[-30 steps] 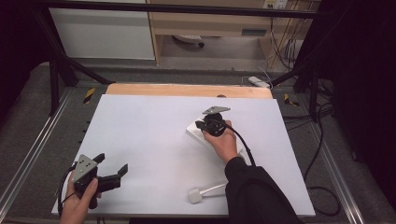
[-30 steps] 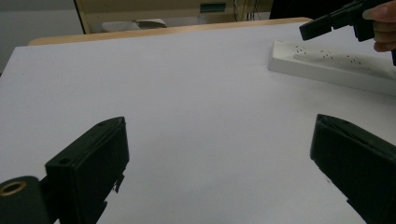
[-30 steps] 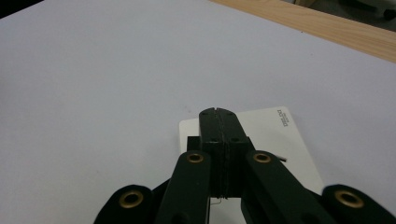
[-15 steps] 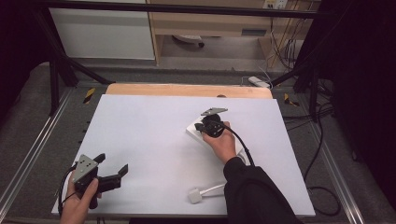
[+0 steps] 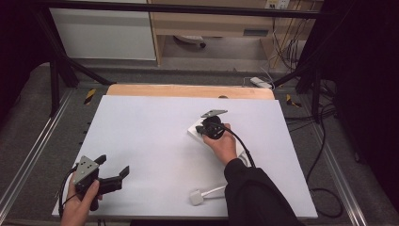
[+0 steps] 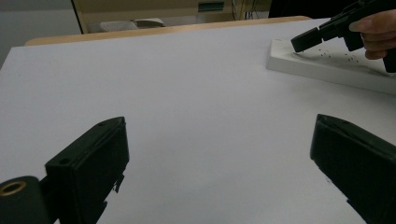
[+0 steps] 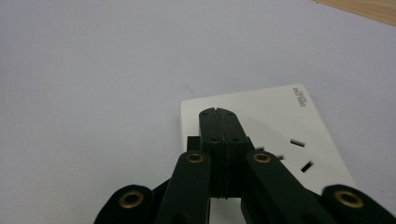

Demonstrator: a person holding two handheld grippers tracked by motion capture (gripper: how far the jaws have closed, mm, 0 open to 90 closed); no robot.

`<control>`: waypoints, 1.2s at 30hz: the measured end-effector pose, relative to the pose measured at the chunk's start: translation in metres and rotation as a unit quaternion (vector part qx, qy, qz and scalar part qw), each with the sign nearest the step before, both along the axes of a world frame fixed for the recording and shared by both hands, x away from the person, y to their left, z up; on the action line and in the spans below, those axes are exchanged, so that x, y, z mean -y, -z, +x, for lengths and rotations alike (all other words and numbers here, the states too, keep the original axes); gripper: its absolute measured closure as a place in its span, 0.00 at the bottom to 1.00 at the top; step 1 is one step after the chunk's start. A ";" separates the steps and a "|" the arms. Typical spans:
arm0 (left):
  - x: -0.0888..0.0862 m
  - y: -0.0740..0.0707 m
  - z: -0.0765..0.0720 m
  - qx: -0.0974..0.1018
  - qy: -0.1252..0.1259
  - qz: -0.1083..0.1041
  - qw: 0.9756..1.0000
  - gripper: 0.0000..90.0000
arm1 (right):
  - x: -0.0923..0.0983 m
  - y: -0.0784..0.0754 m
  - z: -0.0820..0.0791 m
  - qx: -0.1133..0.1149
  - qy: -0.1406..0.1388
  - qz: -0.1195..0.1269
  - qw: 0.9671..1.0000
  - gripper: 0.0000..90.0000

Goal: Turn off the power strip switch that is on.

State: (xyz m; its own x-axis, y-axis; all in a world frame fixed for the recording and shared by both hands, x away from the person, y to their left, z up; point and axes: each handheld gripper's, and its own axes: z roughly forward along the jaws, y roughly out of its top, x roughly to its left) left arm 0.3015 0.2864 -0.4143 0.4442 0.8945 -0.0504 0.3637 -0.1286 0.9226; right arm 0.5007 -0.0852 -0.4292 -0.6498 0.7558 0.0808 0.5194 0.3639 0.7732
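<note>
A white power strip (image 5: 192, 134) lies right of the table's middle, with its slotted sockets (image 7: 299, 143) showing in the right gripper view. My right gripper (image 5: 199, 128) is shut with nothing between its jaws, and its tips (image 7: 218, 113) rest over the strip's (image 7: 261, 109) top face near one end. At the near left corner my left gripper (image 5: 114, 173) stands open above bare table, its jaws wide apart (image 6: 219, 154). From there the strip (image 6: 327, 67) and the right gripper (image 6: 310, 38) appear far off at the upper right.
A white plug (image 5: 195, 197) on a short white cable lies near the front edge beside the right sleeve. The white table top (image 5: 150, 136) ends in a wooden strip (image 5: 188, 91) at the back. Metal rails and loose cables run along both sides.
The right gripper has shifted only slightly on the power strip. The left gripper has stayed where it was.
</note>
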 end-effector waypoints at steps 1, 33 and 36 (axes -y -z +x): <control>0.000 0.000 0.000 0.000 -0.001 0.000 1.000 0.05 | 0.000 0.000 0.000 -0.001 -0.001 -0.001 1.000 1.00; 0.000 0.000 0.000 0.001 0.000 -0.001 1.000 0.05 | -0.005 0.002 -0.001 -0.009 0.000 -0.014 1.000 1.00; 0.000 0.000 0.000 0.000 0.000 -0.001 1.000 0.05 | -0.005 0.003 -0.003 0.003 -0.009 -0.013 1.000 1.00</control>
